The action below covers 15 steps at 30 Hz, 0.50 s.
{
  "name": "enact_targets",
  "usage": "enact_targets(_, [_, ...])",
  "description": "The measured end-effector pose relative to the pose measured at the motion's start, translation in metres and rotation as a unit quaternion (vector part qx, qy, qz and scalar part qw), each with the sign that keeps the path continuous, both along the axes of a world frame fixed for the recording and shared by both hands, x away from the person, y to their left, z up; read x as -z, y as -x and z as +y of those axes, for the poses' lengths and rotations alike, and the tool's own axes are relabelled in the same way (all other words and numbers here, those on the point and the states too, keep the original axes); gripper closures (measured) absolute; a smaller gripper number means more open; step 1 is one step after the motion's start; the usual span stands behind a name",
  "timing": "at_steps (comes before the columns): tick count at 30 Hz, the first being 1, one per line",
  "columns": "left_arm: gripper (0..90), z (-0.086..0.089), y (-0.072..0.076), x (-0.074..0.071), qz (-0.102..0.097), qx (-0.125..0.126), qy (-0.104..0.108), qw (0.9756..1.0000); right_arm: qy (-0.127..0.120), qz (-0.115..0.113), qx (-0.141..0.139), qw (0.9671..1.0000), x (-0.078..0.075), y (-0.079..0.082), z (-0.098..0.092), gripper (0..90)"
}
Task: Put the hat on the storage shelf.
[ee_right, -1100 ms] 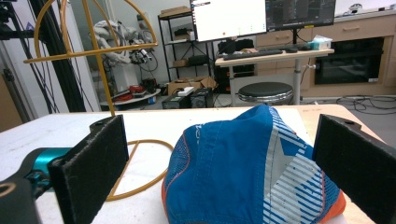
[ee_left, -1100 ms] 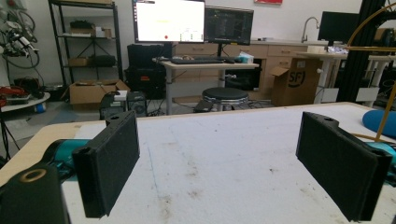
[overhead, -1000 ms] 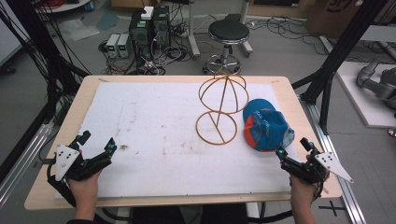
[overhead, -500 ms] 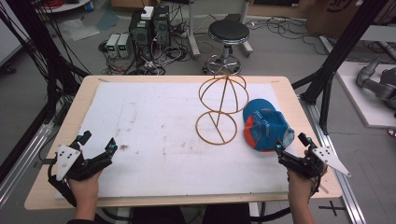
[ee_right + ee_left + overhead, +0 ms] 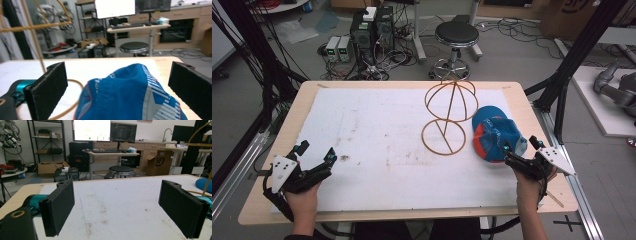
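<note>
The blue baseball cap (image 5: 494, 134) is found directly ahead of the right gripper (image 5: 522, 150), framed between its wide-spread jaws, beside the wire hat stand (image 5: 447, 116). The left gripper (image 5: 316, 156), jaws apart, is held well away.

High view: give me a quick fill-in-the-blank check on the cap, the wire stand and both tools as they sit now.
1. The cap lies to the ___ of the wire stand.
2. The right tool is open, its jaws on either side of the ___.
3. The left tool is ___, with nothing between its jaws.
4. The cap is mostly ___ in colour.

Missing words: right; cap; open; blue
</note>
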State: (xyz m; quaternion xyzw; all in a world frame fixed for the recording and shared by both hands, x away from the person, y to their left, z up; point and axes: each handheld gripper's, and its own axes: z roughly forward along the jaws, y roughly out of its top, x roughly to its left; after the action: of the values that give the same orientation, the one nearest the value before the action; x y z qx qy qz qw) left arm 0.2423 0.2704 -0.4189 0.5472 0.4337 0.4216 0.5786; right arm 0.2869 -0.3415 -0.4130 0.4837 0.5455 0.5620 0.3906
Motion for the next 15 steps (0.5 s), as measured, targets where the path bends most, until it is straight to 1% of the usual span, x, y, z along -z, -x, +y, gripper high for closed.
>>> enact_targets(1, [13.8, 0.0, 0.0, 0.0, -0.001, 0.0, 0.002, 1.0, 0.006, 0.007, 0.002, 1.0, 0.001, -0.003, 0.002, 2.0])
enact_targets(2, [13.8, 0.0, 0.0, 0.0, -0.001, 0.0, 0.002, 1.0, 0.015, 0.008, 0.005, 0.9998, 0.003, -0.006, 0.004, 2.0])
enact_targets(4, [13.8, 0.0, 0.0, 0.0, 0.0, 0.001, 0.001, 1.0, 0.023, 0.012, 0.011, 0.9996, 0.004, -0.009, 0.006, 2.0])
enact_targets(7, [13.8, -0.001, 0.0, 0.001, 0.0, 0.0, 0.003, 1.0, 0.021, 0.016, 0.016, 0.9995, 0.005, -0.014, 0.007, 2.0])
enact_targets(10, [13.8, 0.0, 0.0, 0.001, 0.001, 0.0, 0.002, 1.0, 0.029, 0.022, 0.024, 0.999, 0.008, -0.018, 0.008, 2.4])
enact_targets(14, [13.8, 0.0, -0.001, 0.002, 0.004, 0.001, 0.002, 1.0, 0.023, 0.029, 0.028, 0.9989, 0.01, -0.021, 0.008, 3.7])
enact_targets(15, [13.8, -0.001, -0.002, 0.002, 0.003, 0.0, 0.002, 1.0, 0.024, 0.034, 0.033, 0.9986, 0.011, -0.023, 0.008, 4.8])
